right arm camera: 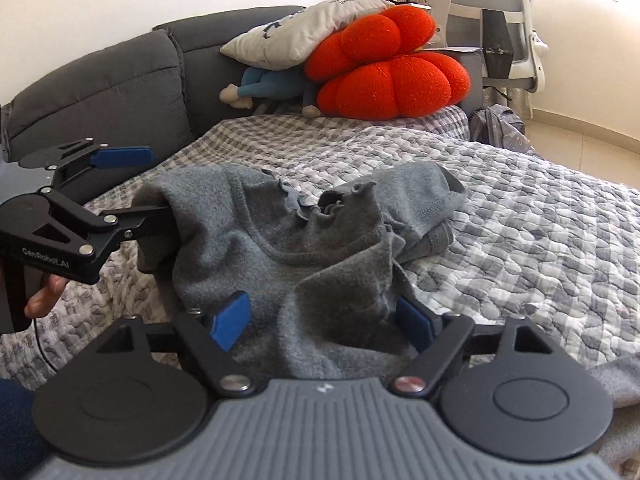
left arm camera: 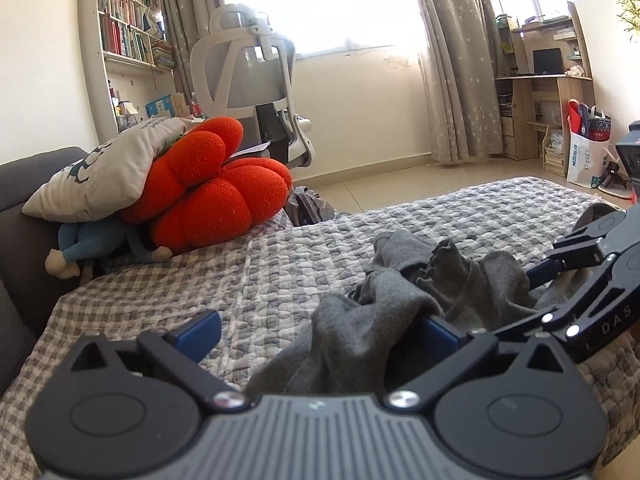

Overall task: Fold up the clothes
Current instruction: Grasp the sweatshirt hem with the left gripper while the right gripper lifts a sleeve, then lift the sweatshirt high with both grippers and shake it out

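Grey fleece top (right arm camera: pixel 280 240) is lying bunched on the checked quilt (right arm camera: pixel 520 220), its frilled neck (right arm camera: pixel 320 204) facing the orange cushion (right arm camera: pixel 384 76); no long axis is showing. Both grippers, left (left arm camera: pixel 320 330) and right (right arm camera: pixel 324 316), are standing spread, cloth loose between them. Folds are hiding one left finger and the sleeves.

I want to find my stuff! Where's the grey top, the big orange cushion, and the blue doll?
grey fleece top (right arm camera: pixel 280 248), right wrist view, on its crumpled middle.
orange pumpkin cushion (right arm camera: pixel 392 84), right wrist view, on its front lobes.
blue doll (right arm camera: pixel 272 82), right wrist view, on its body under the pillow.
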A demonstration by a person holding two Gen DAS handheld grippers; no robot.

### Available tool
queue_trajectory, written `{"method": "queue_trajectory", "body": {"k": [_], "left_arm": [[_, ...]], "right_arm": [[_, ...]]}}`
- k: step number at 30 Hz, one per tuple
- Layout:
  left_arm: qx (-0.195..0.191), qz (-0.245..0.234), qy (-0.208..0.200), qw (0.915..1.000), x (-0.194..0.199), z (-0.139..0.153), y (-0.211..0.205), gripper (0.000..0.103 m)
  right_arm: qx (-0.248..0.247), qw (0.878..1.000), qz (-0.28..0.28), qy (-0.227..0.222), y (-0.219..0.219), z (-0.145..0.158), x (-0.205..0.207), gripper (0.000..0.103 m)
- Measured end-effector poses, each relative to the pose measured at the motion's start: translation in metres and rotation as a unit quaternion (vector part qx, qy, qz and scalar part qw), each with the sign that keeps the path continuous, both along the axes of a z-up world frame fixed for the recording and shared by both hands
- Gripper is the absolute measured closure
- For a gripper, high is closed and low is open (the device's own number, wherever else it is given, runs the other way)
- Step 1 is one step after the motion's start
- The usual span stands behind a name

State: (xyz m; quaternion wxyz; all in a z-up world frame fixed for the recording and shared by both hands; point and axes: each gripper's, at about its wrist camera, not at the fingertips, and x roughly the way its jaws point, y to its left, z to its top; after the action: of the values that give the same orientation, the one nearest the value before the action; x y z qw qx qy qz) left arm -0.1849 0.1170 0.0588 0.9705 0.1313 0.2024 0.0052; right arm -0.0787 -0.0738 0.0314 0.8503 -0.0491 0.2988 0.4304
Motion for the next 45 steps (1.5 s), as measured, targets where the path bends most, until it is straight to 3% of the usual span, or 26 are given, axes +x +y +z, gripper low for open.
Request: {"method": "queue_trajectory", "body": {"k": [3, 5, 6, 7, 8, 9, 10, 12, 16, 21, 23, 26, 30, 34, 37, 40, 45], "left_arm": [[0.031, 0.002, 0.004, 0.9995, 0.003, -0.008, -0.008, 0.014], [0.037, -0.005, 0.007, 0.9993, 0.002, -0.012, -0.014, 0.038], [0.038, -0.007, 0.009, 0.9992, 0.002, -0.013, -0.016, 0.046], [0.038, -0.003, 0.013, 0.9992, 0.003, -0.015, -0.016, 0.063], [0.036, 0.003, 0.018, 0.9992, 0.006, -0.016, -0.017, 0.078], [0.034, 0.009, 0.022, 0.9991, 0.008, -0.018, -0.017, 0.082], [0.032, 0.015, 0.027, 0.999, 0.01, -0.02, -0.017, 0.087], [0.025, 0.021, 0.038, 0.9987, 0.014, -0.023, -0.016, 0.09], [0.004, 0.025, 0.044, 0.9987, 0.011, -0.004, -0.011, 0.092], [0.007, 0.032, -0.001, 0.9995, 0.005, 0.039, -0.008, 0.092], [0.008, 0.03, -0.02, 0.9993, 0.005, 0.061, -0.01, 0.092], [0.014, 0.018, -0.059, 0.998, 0.007, 0.103, -0.018, 0.092], [0.02, 0.004, -0.118, 0.9928, 0.01, 0.17, -0.031, 0.092], [0.025, -0.021, -0.182, 0.9827, -0.001, 0.239, -0.042, 0.091], [0.049, -0.035, -0.237, 0.9696, -0.018, 0.281, -0.054, 0.091], [0.066, -0.041, -0.277, 0.9579, -0.034, 0.31, -0.063, 0.091], [0.059, -0.049, -0.298, 0.9514, -0.058, 0.335, -0.063, 0.091]], "right_arm": [[-0.008, 1.0, 0.001, 0.02, 0.001, -0.003, 0.004, 0.03], [-0.013, 1.0, -0.005, 0.014, 0.001, -0.002, 0.001, 0.034], [-0.017, 1.0, -0.007, 0.008, 0.002, -0.001, -0.001, 0.042], [-0.022, 1.0, -0.009, 0.002, 0.002, 0.0, -0.002, 0.047], [-0.027, 1.0, -0.011, -0.004, 0.003, 0.001, -0.004, 0.062], [-0.032, 0.999, -0.019, -0.01, 0.002, 0.002, -0.004, 0.076], [-0.03, 0.999, -0.022, -0.012, 0.001, 0.002, -0.004, 0.081], [-0.024, 0.999, -0.026, -0.022, -0.001, 0.004, -0.006, 0.085], [-0.041, 0.994, -0.035, -0.09, -0.003, 0.014, -0.022, 0.087], [-0.08, 0.971, -0.072, -0.214, -0.014, 0.053, -0.037, 0.089], [-0.099, 0.958, -0.087, -0.257, -0.017, 0.073, -0.041, 0.089], [-0.148, 0.922, -0.109, -0.341, -0.019, 0.108, -0.045, 0.091], [-0.155, 0.888, -0.141, -0.409, -0.036, 0.17, -0.047, 0.091], [-0.142, 0.858, -0.173, -0.463, -0.067, 0.239, -0.055, 0.091], [-0.137, 0.835, -0.192, -0.497, -0.085, 0.283, -0.062, 0.091], [-0.128, 0.814, -0.208, -0.527, -0.1, 0.322, -0.074, 0.092], [-0.125, 0.785, -0.211, -0.569, -0.116, 0.352, -0.094, 0.092]]}}
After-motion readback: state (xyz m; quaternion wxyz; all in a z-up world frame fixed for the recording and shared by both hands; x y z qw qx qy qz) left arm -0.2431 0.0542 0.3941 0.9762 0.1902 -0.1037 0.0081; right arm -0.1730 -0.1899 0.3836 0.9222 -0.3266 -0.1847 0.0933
